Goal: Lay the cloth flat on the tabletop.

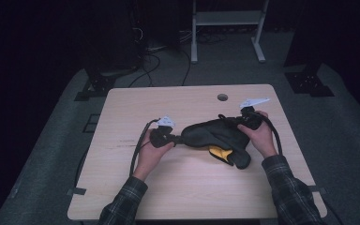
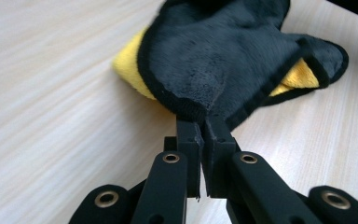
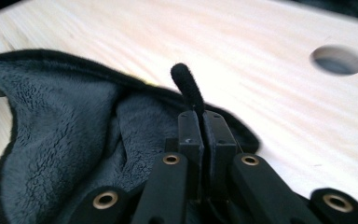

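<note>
High view: one black-and-yellow microfibre cloth (image 1: 218,137) lies mid-frame on the desk (image 1: 187,192), long axis left-right. Left gripper (image 1: 165,137) and right gripper (image 1: 249,118) each have their jaws pinched on its hem.

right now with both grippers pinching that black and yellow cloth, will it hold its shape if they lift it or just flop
Probably flop. The cloth lies bunched and folded over itself, its yellow side peeking out, so it looks soft, not stiff. The left gripper and right gripper each pinch a thin edge, so the middle would likely sag. Its fluffy pile suggests it is light and unlikely to slip.
</note>
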Motion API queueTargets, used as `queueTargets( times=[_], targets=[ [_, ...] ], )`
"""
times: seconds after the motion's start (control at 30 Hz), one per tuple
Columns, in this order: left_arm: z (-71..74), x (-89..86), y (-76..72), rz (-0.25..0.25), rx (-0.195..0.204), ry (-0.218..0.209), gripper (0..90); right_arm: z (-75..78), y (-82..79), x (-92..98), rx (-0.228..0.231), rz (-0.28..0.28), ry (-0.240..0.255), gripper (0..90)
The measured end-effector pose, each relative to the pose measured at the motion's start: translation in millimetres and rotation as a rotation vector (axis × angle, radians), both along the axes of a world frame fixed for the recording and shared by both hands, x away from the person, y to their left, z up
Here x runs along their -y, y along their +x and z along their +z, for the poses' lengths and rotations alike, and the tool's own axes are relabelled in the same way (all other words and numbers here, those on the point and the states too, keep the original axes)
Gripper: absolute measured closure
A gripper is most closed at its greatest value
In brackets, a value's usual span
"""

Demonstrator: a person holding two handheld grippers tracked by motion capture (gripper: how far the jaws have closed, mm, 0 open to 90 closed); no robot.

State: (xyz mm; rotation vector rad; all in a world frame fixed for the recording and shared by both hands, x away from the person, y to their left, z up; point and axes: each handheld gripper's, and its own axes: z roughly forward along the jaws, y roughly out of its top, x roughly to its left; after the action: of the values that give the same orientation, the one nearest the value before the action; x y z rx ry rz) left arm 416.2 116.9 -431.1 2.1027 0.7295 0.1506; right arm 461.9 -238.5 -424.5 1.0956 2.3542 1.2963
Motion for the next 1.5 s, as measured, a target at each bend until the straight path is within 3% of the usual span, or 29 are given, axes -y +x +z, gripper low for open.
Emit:
queueTargets(
  times=[0.2, 0.43, 0.73, 0.9, 1.13, 1.17, 1.27, 1.5],
  targets=[
    [10.4, -20.3, 2.3, 0.037, 0.014, -0.012, 85.9, 23.1, -12.3, 24.8, 0.056, -0.040, 0.063, 86.4],
    [22.3, -36.9, 3.9, 0.074, 0.038, -0.026, 86.0, 42.3, -25.3, 45.5, 0.109, -0.069, 0.095, 86.5],
    [57.5, -58.9, 1.6, 0.107, 0.115, -0.037, 85.9, 70.2, -37.9, 63.2, 0.185, -0.085, 0.128, 86.7],
    [70.0, -65.4, -0.7, 0.115, 0.144, -0.037, 85.9, 83.3, -44.9, 67.9, 0.217, -0.087, 0.143, 86.7],
    [107.4, -74.8, -7.5, 0.130, 0.225, -0.059, 86.0, 112.1, -56.9, 69.0, 0.293, -0.074, 0.160, 86.8],
    [107.4, -74.8, -7.5, 0.130, 0.225, -0.059, 86.0, 112.1, -56.9, 69.0, 0.293, -0.074, 0.160, 86.8],
    [123.8, -77.8, -16.3, 0.126, 0.267, -0.063, 86.0, 125.0, -65.8, 67.3, 0.331, -0.062, 0.163, 86.8],
    [139.9, -81.3, -31.6, 0.110, 0.306, -0.065, 86.0, 144.1, -86.7, 66.4, 0.405, -0.041, 0.176, 86.8]
  ],
)
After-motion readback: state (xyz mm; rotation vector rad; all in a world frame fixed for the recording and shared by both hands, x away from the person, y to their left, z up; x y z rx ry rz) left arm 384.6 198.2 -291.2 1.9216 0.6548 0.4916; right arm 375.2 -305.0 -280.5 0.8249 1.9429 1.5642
